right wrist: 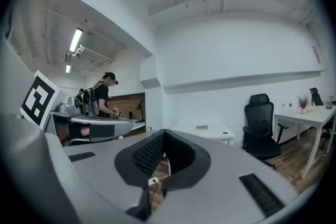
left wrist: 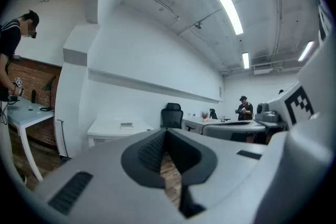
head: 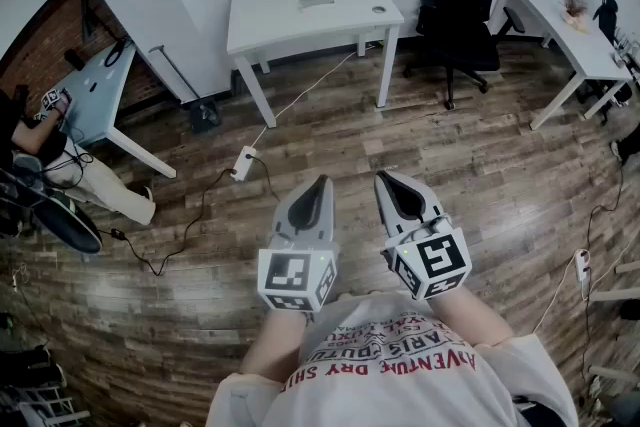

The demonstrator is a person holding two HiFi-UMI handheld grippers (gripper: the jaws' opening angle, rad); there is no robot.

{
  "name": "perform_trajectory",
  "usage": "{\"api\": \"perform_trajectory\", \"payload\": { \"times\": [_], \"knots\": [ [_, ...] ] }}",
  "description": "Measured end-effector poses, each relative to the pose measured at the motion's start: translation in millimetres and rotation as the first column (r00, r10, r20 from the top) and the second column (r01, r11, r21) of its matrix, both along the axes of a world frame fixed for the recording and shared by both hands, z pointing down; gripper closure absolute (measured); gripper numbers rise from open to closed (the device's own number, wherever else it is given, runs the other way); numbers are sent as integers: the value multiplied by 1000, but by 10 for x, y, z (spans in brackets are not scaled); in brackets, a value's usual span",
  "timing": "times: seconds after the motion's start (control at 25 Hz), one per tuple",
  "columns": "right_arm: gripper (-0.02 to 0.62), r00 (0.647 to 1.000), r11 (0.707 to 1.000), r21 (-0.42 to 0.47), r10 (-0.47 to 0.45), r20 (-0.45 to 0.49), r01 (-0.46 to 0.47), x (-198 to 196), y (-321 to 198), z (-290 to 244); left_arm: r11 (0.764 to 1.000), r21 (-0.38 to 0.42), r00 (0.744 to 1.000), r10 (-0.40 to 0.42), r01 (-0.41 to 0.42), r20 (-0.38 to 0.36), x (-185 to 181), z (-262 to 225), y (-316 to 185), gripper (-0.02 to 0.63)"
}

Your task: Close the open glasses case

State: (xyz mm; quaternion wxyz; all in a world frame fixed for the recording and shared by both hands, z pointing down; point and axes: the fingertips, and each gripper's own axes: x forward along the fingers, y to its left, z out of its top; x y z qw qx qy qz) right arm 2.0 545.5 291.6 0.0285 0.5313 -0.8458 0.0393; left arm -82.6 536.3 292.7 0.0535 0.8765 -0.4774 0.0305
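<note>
Grey wooden floor [head: 480,175] separates me from the far white table [head: 262,23], so my left gripper [head: 321,182] and right gripper [head: 386,179] hang near my chest, jaws together, empty.

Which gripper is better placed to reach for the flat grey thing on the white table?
Left, by a little. Both are shut, empty and far from the white table. The left gripper points nearly straight at the flat grey thing; the right gripper stands further to the right.
</note>
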Motion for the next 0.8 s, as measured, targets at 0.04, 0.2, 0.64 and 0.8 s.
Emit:
{"api": "perform_trajectory", "payload": {
  "times": [0.04,0.2,0.64,0.8],
  "knots": [
    [583,1000,1000,-6,2,3,-2,-7,2,16,1000,-1,1000,1,-1,0,-9,7,-1,601],
    [583,1000,1000,-11,20,5,-20,-9,7,55,1000,-7,1000,3,-3,0,-41,35,6,601],
    [583,997,997,2,76,21,-76,-72,-45,129,999,-40,1000,8,-9,-13,-207,211,-20,601],
    [583,994,995,-21,101,32,-100,-101,-130,255,997,-75,1000,15,-16,-11,-302,373,-85,601]
  ]
}}
